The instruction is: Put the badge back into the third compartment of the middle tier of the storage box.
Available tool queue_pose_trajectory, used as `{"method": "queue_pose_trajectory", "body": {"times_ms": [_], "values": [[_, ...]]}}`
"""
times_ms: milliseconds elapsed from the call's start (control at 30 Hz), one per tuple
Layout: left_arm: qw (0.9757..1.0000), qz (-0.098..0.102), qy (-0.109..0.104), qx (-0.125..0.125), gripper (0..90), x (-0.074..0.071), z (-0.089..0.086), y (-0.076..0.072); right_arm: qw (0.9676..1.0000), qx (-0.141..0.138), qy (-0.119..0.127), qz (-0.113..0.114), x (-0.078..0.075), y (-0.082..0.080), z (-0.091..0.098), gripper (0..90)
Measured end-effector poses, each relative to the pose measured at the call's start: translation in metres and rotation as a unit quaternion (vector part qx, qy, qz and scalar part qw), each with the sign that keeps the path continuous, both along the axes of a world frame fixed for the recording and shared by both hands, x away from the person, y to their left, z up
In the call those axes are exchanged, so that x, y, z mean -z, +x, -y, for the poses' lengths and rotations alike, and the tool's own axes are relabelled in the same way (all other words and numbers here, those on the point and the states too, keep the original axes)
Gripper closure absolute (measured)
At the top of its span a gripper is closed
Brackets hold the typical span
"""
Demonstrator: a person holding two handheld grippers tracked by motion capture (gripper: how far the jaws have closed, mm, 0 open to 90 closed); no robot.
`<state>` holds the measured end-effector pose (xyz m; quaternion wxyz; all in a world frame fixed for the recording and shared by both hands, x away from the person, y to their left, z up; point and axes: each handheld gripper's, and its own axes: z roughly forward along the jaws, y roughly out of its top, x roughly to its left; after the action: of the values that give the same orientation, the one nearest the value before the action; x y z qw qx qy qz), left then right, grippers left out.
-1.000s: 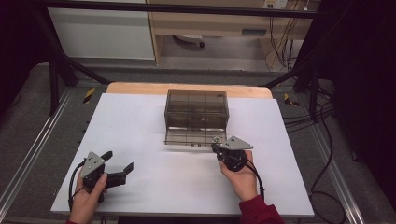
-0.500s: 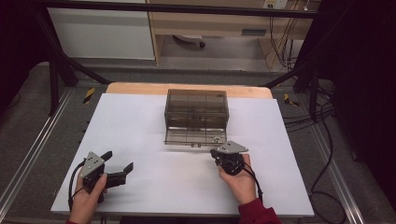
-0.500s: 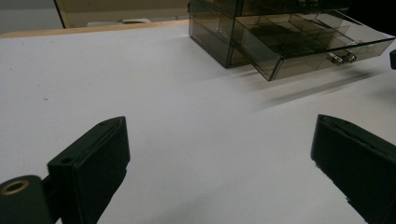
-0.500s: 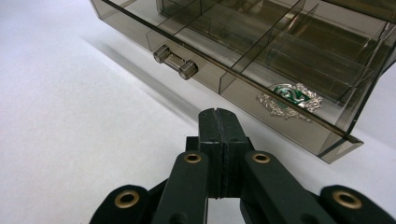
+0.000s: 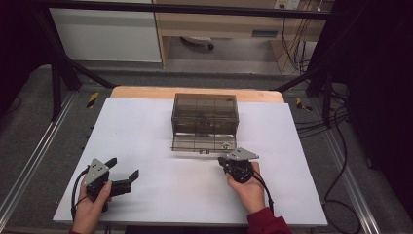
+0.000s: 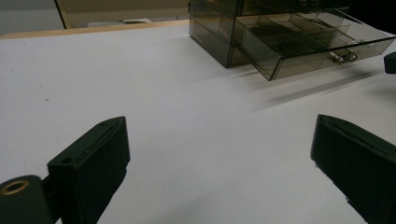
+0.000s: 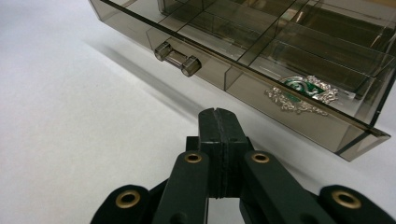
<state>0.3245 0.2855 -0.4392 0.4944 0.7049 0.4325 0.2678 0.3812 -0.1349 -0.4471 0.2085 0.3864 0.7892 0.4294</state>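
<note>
Here, in the high view, a smoky, see-through drawer box [image 5: 205, 116] stands at the middle of the white table [image 5: 146, 126], toward its far edge. Its bottom drawer [image 5: 204, 142] is pulled out toward the person, and thin walls split it into compartments. A small silver-and-green ornament [image 5: 225, 145] lies in the front right compartment. The right gripper [image 5: 223, 161] rests on the table just in front of the drawer's right front corner, near it but apart from it, its tip pointing left. The left gripper [image 5: 122, 168] lies well apart from the box, near the table's front left corner, with its jaws spread wide and empty.

In the left gripper view, the two black jaws stand far apart at the lower corners, with bare white table between them. The box and its open drawer lie well ahead at the upper right; the clear handle [image 6: 343, 57] projects from the drawer front.

In the right gripper view, the jaws are pressed together with nothing between them. The tinted drawer front crosses the frame just beyond the tips, close yet not touching. The handle sits ahead and slightly left of the tips. The ornament, silver filigree around a green centre, lies behind the front wall, ahead and to the right of the tips.
</note>
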Motion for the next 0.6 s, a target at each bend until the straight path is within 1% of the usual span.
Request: {"method": "queue_pose_trajectory", "body": {"times_ms": [67,167,200,400,533,600], "values": [[1.0,-0.002,-0.003,0.001,5.0,0.0003,-0.0001,-0.0001,1.0,0.003,0.0,0.0,0.0006,0.0002,0.0001,90.0],[1.0,-0.001,0.001,0.0,5.0,0.0002,-0.0012,0.0,1.0,0.004,0.001,0.001,0.0015,0.0018,0.0005,90.0],[1.0,-0.001,0.0,0.0,5.0,0.0001,-0.0013,0.0,1.0,0.007,0.004,-0.001,0.0017,0.002,0.0004,90.0],[1.0,0.001,0.001,0.001,5.0,-0.0004,-0.0004,-0.0002,1.0,0.008,0.004,0.0,0.003,0.0031,0.0015,90.0],[1.0,0.0,0.001,0.001,5.0,-0.0001,-0.0006,0.0001,0.9999,0.011,0.013,0.002,0.0023,0.0044,0.0012,90.0],[1.0,-0.002,-0.002,0.002,5.0,0.0001,-0.0005,0.0,0.9998,0.013,0.018,0.002,0.0026,0.0061,0.0006,90.0]]}}
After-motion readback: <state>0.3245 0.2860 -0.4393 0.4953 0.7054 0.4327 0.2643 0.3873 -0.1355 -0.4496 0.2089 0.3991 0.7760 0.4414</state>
